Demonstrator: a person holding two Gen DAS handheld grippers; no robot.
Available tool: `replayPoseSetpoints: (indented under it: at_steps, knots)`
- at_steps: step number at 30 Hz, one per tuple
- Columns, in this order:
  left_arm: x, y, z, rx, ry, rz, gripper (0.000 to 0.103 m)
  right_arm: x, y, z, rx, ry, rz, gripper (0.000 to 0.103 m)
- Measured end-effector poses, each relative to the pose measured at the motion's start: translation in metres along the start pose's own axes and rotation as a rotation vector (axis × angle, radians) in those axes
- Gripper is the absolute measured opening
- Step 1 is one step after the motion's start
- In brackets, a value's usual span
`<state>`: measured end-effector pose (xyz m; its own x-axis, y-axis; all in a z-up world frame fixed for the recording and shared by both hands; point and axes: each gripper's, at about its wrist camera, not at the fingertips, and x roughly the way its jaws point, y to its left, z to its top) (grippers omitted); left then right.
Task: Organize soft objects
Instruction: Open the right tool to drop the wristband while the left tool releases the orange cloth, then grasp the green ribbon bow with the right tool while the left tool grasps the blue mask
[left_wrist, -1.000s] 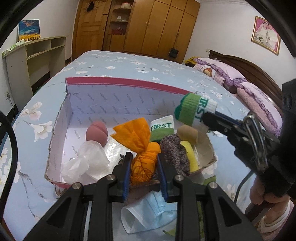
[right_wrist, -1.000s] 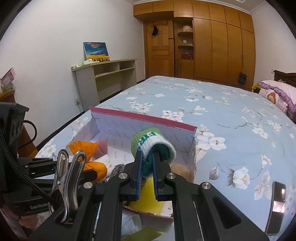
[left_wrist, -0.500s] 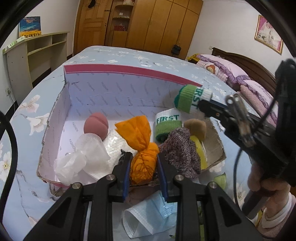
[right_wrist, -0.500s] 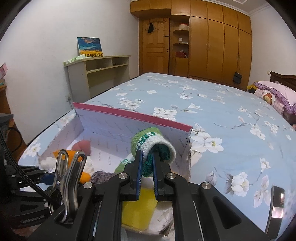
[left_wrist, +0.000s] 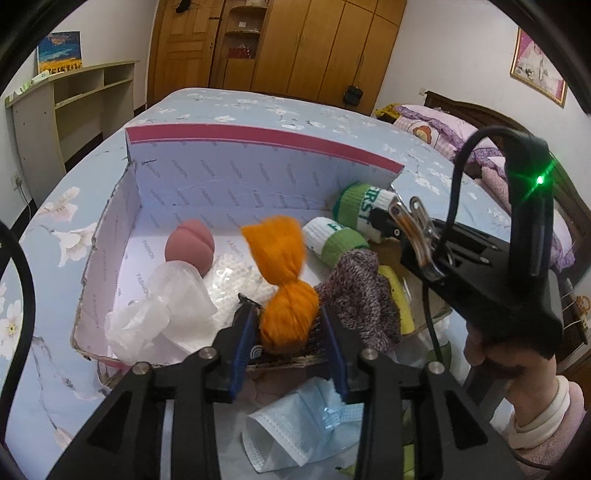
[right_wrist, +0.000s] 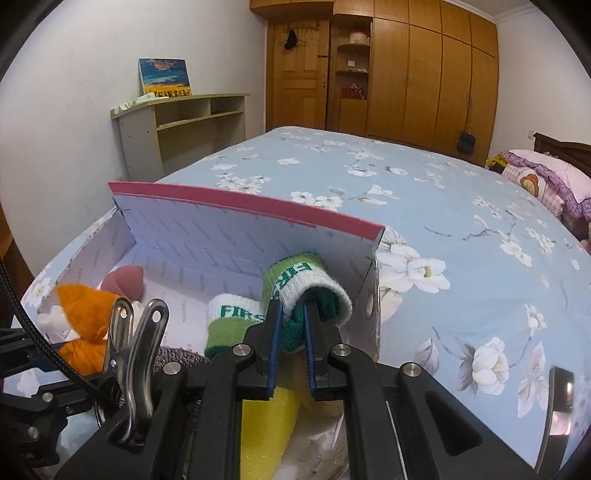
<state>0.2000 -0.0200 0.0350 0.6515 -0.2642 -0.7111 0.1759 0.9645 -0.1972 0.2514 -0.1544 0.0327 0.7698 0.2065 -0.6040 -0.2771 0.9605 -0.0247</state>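
On a bed (right_wrist: 461, 206) spread with a blue floral sheet, a person works two handheld tongs over an open cardboard box (left_wrist: 258, 147) half filled with soft things. The right tongs (right_wrist: 293, 332) are clamped together on a green-and-white rolled sock (right_wrist: 306, 284), pinching it through the open cuff and holding it above the box's right end, close against the tall back wall. Its twin, a second rolled sock (left_wrist: 334, 240), lies in the box just below. The left tongs (left_wrist: 288, 328) have just been opening; their blue pads now stand apart on either side of an orange cloth bundle (left_wrist: 284, 284) that sits at the box's near edge, the bundle between them but apparently no longer squeezed. Beside it lie a knitted mottled sock (left_wrist: 364, 288), a pink sponge (left_wrist: 190, 245) and crumpled clear plastic wrap (left_wrist: 166, 302). A pale blue face mask (left_wrist: 291, 428) waits on the bed outside the box, under the left tongs.

Everything here looks light and yielding. The rolled sock should compress rather than slip, so a grip on the doubled cuff seems secure. The mask, thin and limp, would likely need pinching at a fold or its edge, since it lies flat against the sheet.
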Motion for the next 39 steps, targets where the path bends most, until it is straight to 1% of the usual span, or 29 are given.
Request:
replayPoseSetpoints:
  at_steps: [1,3,5,6,8,11,14,24,31,35,39]
  knots:
    - [-0.001,-0.001,0.000,0.002,-0.001,0.003,0.043,0.000,0.000,0.000,0.002,-0.001,0.003,0.011]
    - [-0.003,-0.003,0.000,0.011,-0.007,0.013,0.047,-0.003,-0.001,0.001,0.007,-0.006,0.010,0.016]
    - [-0.007,-0.004,0.000,0.021,-0.018,0.020,0.049,-0.005,-0.002,0.003,0.008,-0.017,0.013,0.024]
    - [-0.008,-0.005,0.000,0.025,-0.022,0.019,0.049,-0.007,-0.002,0.003,0.008,-0.023,0.013,0.026]
    - [-0.011,-0.007,0.001,0.028,-0.028,0.017,0.051,-0.011,0.000,0.004,0.003,-0.033,0.015,0.034]
    - [-0.015,-0.011,0.001,0.029,-0.035,0.019,0.051,-0.016,0.004,0.005,-0.024,-0.037,0.015,0.039]
    - [-0.022,-0.013,-0.001,0.027,-0.040,0.013,0.052,-0.022,0.008,0.005,-0.038,-0.048,0.018,0.042]
    - [-0.042,-0.008,-0.013,-0.001,-0.049,0.002,0.052,-0.053,0.012,0.000,-0.001,-0.078,0.035,0.044]
    - [-0.054,-0.006,-0.029,-0.013,-0.044,-0.006,0.052,-0.081,0.014,-0.014,0.026,-0.075,0.050,0.044]
    - [-0.055,-0.004,-0.040,-0.019,-0.028,-0.020,0.054,-0.093,0.018,-0.025,0.020,-0.065,0.045,0.044]
    - [-0.051,-0.005,-0.050,-0.016,-0.001,-0.018,0.055,-0.105,0.020,-0.035,0.032,-0.066,0.055,0.044]
